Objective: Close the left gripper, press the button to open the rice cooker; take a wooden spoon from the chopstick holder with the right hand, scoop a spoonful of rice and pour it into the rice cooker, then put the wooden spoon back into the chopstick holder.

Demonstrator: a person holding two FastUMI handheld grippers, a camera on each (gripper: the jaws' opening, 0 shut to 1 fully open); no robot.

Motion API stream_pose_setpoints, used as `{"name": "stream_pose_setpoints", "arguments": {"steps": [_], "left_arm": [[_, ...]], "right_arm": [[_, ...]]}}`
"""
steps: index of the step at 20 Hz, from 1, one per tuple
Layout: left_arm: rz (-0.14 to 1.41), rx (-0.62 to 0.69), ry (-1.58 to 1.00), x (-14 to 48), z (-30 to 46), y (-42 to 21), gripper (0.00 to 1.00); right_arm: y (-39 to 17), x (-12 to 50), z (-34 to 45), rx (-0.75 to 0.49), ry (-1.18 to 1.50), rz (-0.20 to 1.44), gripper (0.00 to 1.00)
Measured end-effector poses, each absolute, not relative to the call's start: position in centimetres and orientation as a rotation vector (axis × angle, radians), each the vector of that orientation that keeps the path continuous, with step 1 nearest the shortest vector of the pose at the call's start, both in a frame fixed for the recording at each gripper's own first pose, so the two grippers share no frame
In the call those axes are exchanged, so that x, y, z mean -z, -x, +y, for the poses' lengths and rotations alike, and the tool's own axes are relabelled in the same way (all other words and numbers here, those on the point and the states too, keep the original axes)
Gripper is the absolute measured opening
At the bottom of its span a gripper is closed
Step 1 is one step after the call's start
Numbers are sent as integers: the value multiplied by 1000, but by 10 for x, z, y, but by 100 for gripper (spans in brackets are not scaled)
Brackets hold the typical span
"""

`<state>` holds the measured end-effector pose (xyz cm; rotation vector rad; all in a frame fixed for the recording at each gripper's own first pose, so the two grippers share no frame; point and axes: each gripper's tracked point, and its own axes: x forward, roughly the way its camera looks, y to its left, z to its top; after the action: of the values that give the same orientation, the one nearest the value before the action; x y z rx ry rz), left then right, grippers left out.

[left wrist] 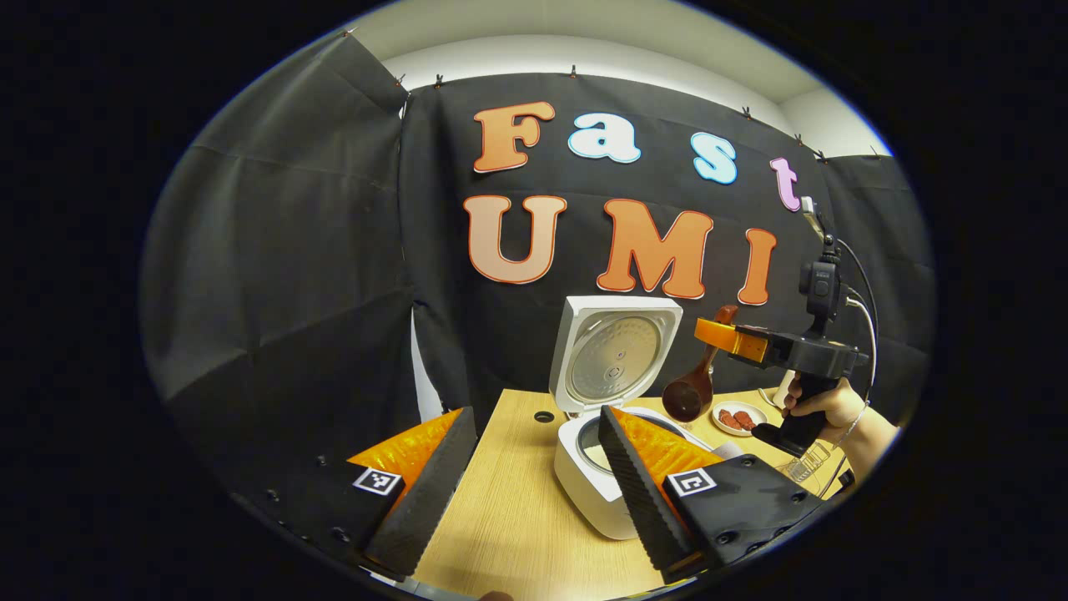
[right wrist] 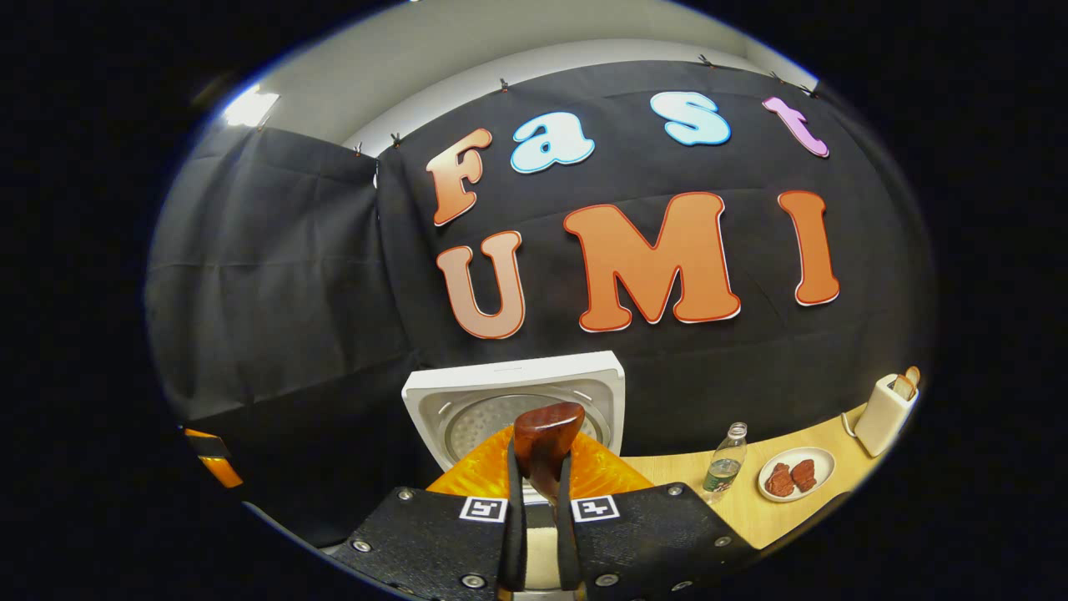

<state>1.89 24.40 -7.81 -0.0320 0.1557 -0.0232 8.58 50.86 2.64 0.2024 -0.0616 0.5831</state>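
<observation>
The white rice cooker (left wrist: 584,488) stands on the wooden table with its lid (left wrist: 617,355) raised upright, and something pale shows in the inner pot. My left gripper (left wrist: 534,497) is open, its fingers on either side of the cooker's near left part. A hand (left wrist: 822,405) holds my right gripper (left wrist: 724,335) above and to the right of the pot. That gripper is shut on the handle of a dark wooden spoon (left wrist: 688,392), whose bowl hangs down over the cooker's far right rim. In the right gripper view the spoon handle (right wrist: 546,442) stands up between the shut fingers of my right gripper (right wrist: 542,484), in front of the lid (right wrist: 509,405).
A plate of red meat (right wrist: 797,476) lies at the right of the table, with a clear bottle (right wrist: 722,467) beside it and a white toaster (right wrist: 884,413) farther right. A wire holder (left wrist: 803,466) sits below the hand. The table edge (left wrist: 488,434) runs along the left.
</observation>
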Motion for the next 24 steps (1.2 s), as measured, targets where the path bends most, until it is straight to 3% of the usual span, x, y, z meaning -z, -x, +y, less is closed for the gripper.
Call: {"name": "stream_pose_setpoints", "arguments": {"steps": [6,13,20,21,22,24], "left_arm": [[156,15,26,77,239,-17,100],[104,19,41,61,223,-19,100],[108,35,24,62,192,-23,100],[103,24,15,60,191,-24,100],[100,19,12,59,188,-23,100],[97,26,16,58,176,-23,100]], "right_arm": [[-80,-45,467,-540,-345,-57,14],[-72,-59,366,-431,-392,-96,14],[-66,-25,223,-231,-418,-72,14],[-64,-17,204,-205,-426,-64,9],[-62,-10,186,-178,-432,-56,14],[-62,5,153,-127,-443,-42,14]]}}
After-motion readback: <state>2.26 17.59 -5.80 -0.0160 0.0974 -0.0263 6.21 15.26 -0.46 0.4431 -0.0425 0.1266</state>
